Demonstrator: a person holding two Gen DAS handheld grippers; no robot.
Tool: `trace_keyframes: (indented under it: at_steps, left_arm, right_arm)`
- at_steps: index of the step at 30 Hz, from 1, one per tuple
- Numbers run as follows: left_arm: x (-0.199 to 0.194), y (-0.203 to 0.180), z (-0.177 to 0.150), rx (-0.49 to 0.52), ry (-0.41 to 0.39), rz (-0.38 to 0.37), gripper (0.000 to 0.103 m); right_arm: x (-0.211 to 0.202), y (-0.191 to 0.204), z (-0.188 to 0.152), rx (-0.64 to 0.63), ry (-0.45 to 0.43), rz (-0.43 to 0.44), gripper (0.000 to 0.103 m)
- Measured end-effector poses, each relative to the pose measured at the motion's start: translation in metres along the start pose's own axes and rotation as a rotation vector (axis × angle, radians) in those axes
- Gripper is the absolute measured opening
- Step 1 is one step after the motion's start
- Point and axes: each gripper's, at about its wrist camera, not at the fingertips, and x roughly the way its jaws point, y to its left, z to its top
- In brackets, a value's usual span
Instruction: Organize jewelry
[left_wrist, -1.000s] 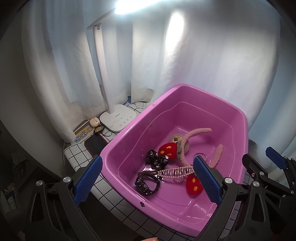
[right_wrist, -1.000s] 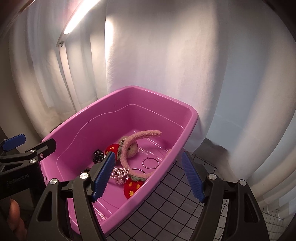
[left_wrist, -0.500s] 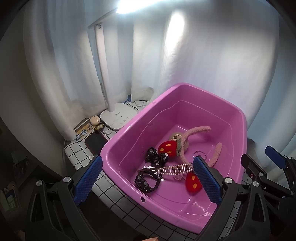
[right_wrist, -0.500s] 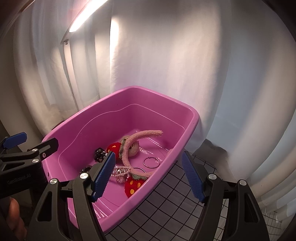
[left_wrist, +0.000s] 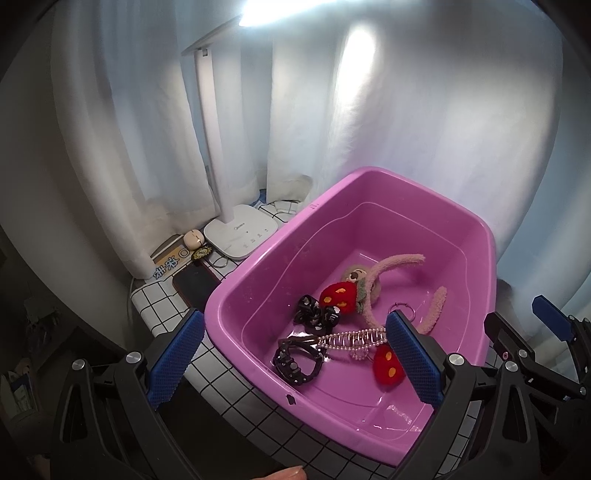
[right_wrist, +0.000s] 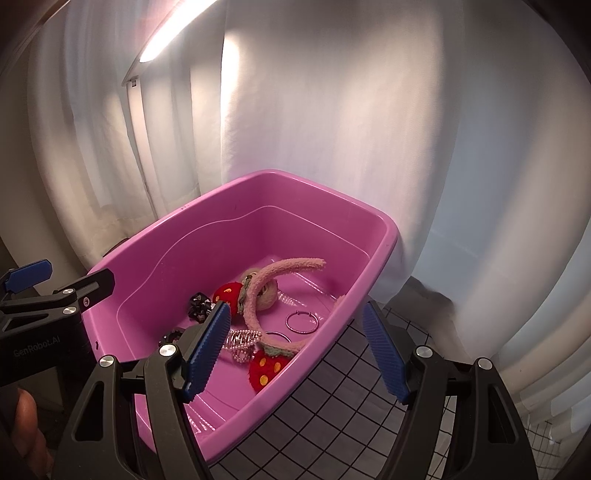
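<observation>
I see the jewelry lying in a heap on the floor of the pink plastic tub (left_wrist: 476, 236). A plush pink headband (left_wrist: 388, 271) with red strawberry pompoms (left_wrist: 338, 293) arches over the pile, its second strawberry (left_wrist: 388, 369) nearer my left side. Touching it sits a pearl-studded hair claw (left_wrist: 351, 338), and just beside that a black chunky bracelet (left_wrist: 297, 360) and a black scrunchie with white dots (left_wrist: 316, 314). From the right wrist view I also make out two thin hoop earrings (right_wrist: 302, 322) on the tub floor next to the headband.

My left hand-held gripper (left_wrist: 291, 363) hangs above the tub's near rim with its blue pads wide apart, holding nothing. My right hand-held gripper (right_wrist: 295, 347) hovers over the tub's right edge, jaws likewise spread and empty.

The tub rests on a tabletop (left_wrist: 159, 295) covered in a white grid-pattern cloth. Left of the tub stand a white desk lamp (left_wrist: 240, 232), lit, a dark phone (left_wrist: 195, 282), a small printed box (left_wrist: 171, 262) and a little round cream case (left_wrist: 194, 238). White curtains (left_wrist: 406, 110) hang behind everything.
</observation>
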Motion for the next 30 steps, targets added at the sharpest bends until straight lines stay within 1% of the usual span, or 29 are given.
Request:
trace_keyframes:
  at_steps: [20, 30]
  left_arm:
    - [0.0037, 0.003, -0.0002, -0.01, 0.013, -0.004, 0.097]
    - [0.0065, 0.0023, -0.0018, -0.012, 0.023, 0.006, 0.097]
  right_arm:
    - [0.0007, 0.0006, -0.0012, -0.002, 0.007, 0.001, 0.07]
    - [0.0009, 0.0021, -0.0022, -0.001, 0.008, 0.003, 0.07]
